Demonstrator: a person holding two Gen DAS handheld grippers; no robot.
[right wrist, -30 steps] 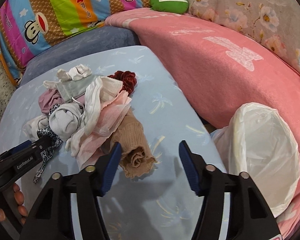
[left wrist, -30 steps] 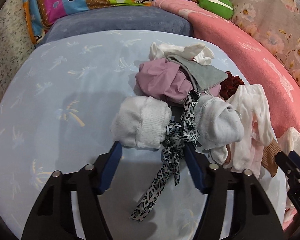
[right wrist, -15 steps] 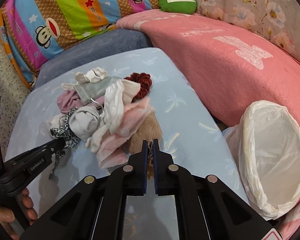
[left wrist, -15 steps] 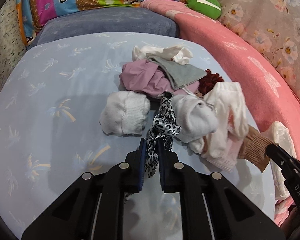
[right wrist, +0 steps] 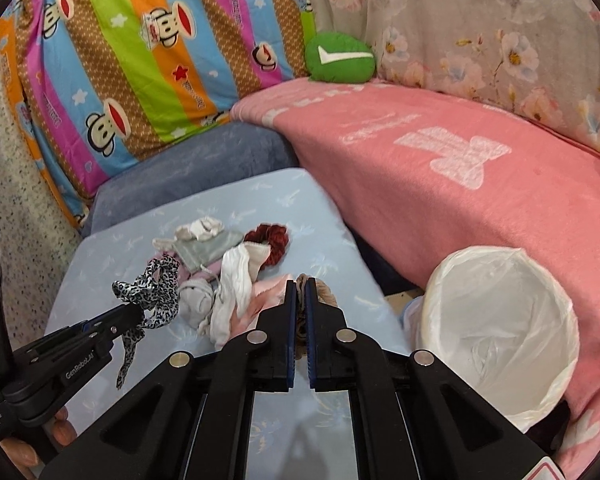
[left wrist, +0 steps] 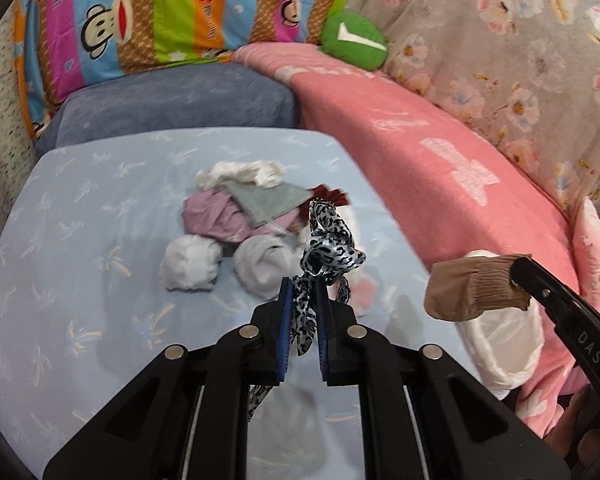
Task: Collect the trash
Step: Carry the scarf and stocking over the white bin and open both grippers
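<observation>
Right wrist view puts the white plastic-lined round trash bin [right wrist: 500, 344] just to the right of the right claw [right wrist: 299, 292] and lower, beside the pink fleece blanket [right wrist: 440, 184]. That claw is clamped on the tan ribbed knit sock [right wrist: 324, 292], which hangs bunched between its blue pads, so the right hand looks much the nearer to the bin mouth; a short swing rightward should bring the sock over the opening.

The left claw [left wrist: 302, 292] is pinched tight on the leopard-print satin ribbon [left wrist: 328, 248], a slippery, glossy strip knotted into loops above the pads, with a tail trailing down below them. In the left wrist view the bin [left wrist: 500, 340] lies far right, past the held sock [left wrist: 472, 292], so this hand would have to cross further.

On the pale blue palm-print cloth covering the table [right wrist: 320, 232] the rest of the pile stays heaped: two white rolled socks, a mauve crumpled cloth [left wrist: 216, 216], a grey flat fabric piece [left wrist: 268, 200], a dark red ruffled scrunchie [right wrist: 270, 238] and soft pink and white garments.
</observation>
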